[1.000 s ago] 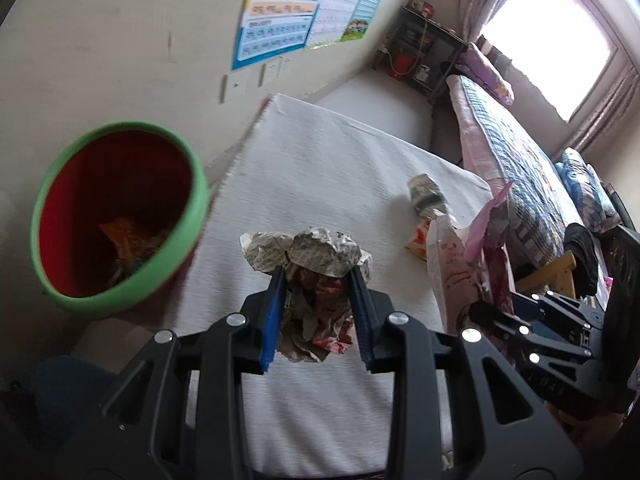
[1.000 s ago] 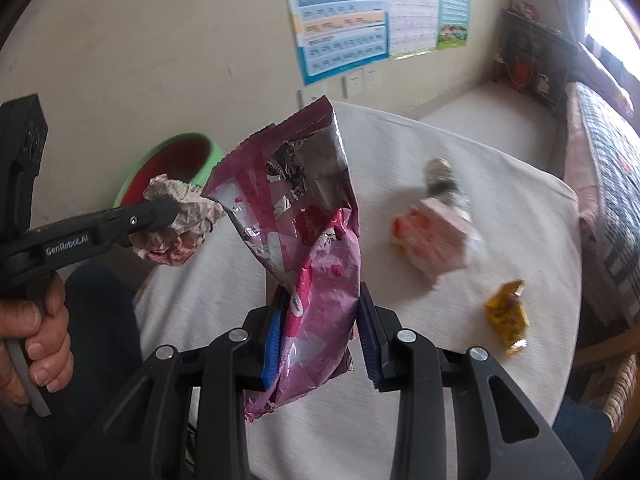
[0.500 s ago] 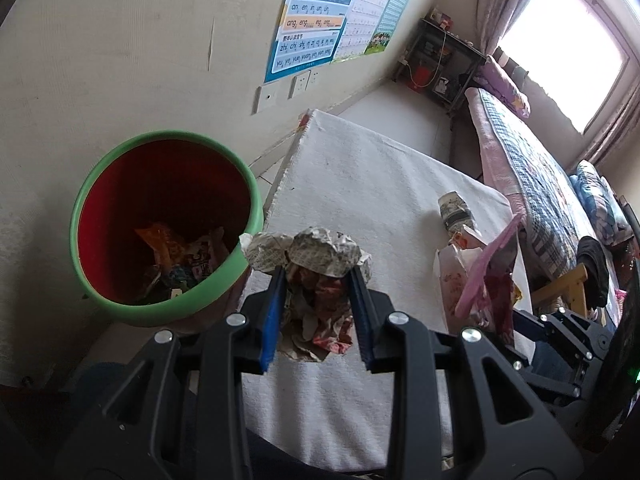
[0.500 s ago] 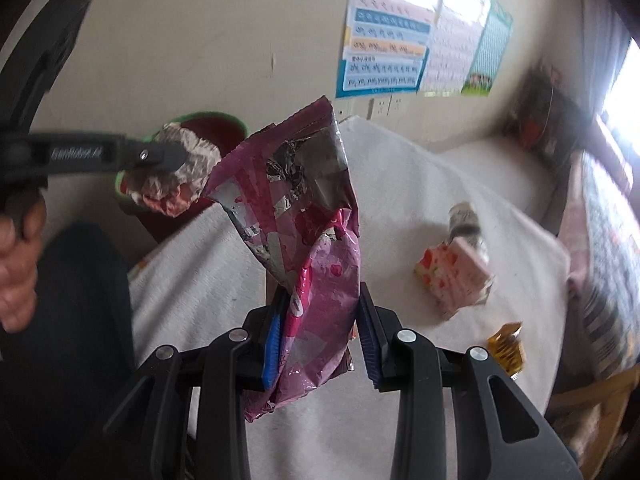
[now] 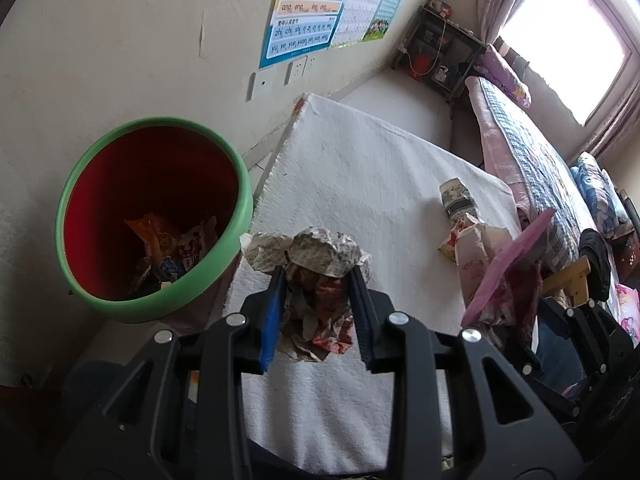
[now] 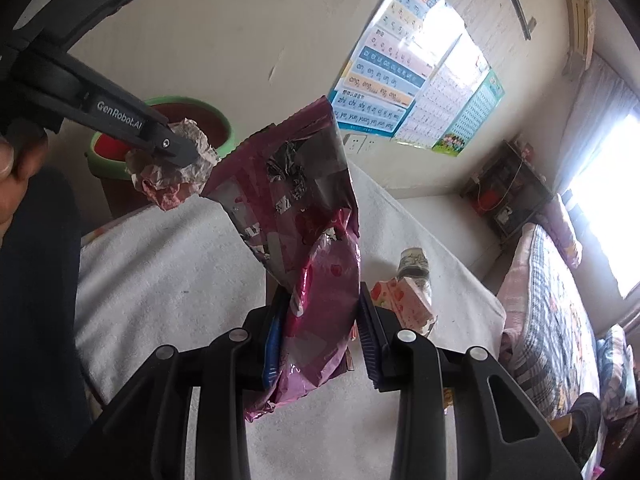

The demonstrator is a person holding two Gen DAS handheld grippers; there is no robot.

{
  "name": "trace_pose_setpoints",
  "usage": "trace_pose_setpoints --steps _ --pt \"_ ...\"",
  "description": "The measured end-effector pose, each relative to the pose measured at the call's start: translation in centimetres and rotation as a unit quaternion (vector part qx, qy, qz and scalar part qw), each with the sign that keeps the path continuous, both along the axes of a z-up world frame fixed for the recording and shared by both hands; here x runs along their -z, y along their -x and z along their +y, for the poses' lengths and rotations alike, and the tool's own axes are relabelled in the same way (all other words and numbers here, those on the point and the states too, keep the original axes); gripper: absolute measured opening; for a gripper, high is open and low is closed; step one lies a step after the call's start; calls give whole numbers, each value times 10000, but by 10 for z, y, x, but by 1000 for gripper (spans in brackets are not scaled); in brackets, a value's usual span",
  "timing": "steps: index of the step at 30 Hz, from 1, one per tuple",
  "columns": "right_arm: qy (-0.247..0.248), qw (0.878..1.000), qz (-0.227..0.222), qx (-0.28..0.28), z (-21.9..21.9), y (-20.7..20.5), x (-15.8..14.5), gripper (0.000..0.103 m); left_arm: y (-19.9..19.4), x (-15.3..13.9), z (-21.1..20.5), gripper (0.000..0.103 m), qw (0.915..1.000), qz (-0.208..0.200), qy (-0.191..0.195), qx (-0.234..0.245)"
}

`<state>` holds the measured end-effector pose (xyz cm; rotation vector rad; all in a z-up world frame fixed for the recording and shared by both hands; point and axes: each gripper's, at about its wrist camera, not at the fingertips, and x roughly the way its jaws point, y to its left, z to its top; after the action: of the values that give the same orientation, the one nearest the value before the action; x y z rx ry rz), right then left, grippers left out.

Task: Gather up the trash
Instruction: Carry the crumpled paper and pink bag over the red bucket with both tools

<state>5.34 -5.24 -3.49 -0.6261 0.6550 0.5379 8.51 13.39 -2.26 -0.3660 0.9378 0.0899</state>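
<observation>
My left gripper is shut on a crumpled paper wad, held above the near left corner of the white table, just right of the green-rimmed red bin. The bin holds several wrappers. In the right wrist view, my right gripper is shut on a pink foil snack bag that stands up between its jaws. The left gripper with the paper wad shows at upper left, in front of the bin.
On the table lie a crushed can and a pink strawberry-print carton. A bed runs along the right. Posters hang on the wall behind the bin. A person's hand grips the left tool.
The right gripper rolled, tilting its view, with the pink bag still held. The bin has come nearer and more central in the left wrist view. Both grips are unchanged.
</observation>
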Motion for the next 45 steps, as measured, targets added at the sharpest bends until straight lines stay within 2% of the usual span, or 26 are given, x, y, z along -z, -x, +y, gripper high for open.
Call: trace_pose_setpoints --steps 4,7,11,19,28,35,45 --pt "-82 9996 208 166 -8 -12 6 33 -8 4 -7 30 9999 74 -9 89" --pt "-283 9970 613 377 -19 -25 10 33 -14 8 -14 30 9998 113 -2 164" --pt "-644 9823 1561 811 -46 -54 30 33 -20 13 -28 30 9995 161 39 286" --pt "-936 9598 2299 1307 -79 -88 55 36 -25 20 -46 31 9986 194 109 476" --pt "-1039 9548 2422 1376 -85 -99 55 34 -26 26 -52 31 9982 191 214 529" --pt "-1005 9597 2284 1291 -89 -99 40 33 -23 25 -47 31 9984 123 257 483" --pt "-1112 9659 2104 1017 -52 -100 14 32 -12 9 -22 31 9993 -111 194 286"
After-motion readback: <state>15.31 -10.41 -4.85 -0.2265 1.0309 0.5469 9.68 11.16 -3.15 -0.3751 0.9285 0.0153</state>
